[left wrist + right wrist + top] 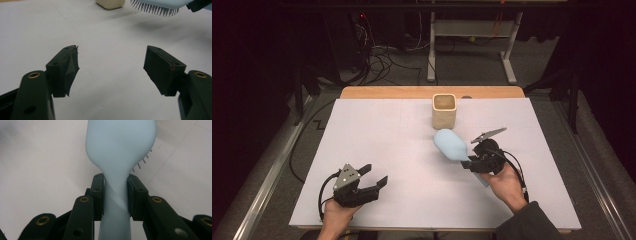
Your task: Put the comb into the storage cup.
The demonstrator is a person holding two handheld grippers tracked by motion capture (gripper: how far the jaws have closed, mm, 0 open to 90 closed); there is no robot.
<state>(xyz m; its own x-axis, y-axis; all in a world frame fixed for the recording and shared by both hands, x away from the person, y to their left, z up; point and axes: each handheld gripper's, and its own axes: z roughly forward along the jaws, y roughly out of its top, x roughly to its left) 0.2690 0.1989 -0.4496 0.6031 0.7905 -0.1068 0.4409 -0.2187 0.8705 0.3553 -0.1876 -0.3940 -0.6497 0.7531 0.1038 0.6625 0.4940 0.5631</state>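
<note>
1. Here we have the right gripper point(115, 192) clamped on the narrow neck of a pale blue hairbrush point(450, 144), held above the counter point(377, 150) just in front of the beige cup point(444, 110).
2. It looks light, stiff and smooth, so it may slip; the neck is the surest hold.
3. Our left gripper point(111, 66) hovers with fingers wide and empty.

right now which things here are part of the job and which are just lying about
In the job:
- blue hairbrush, gripped at its handle by the right gripper
- beige cup, just beyond the brush

Lying about:
- left gripper, open and holding nothing
- cables on the floor
</note>
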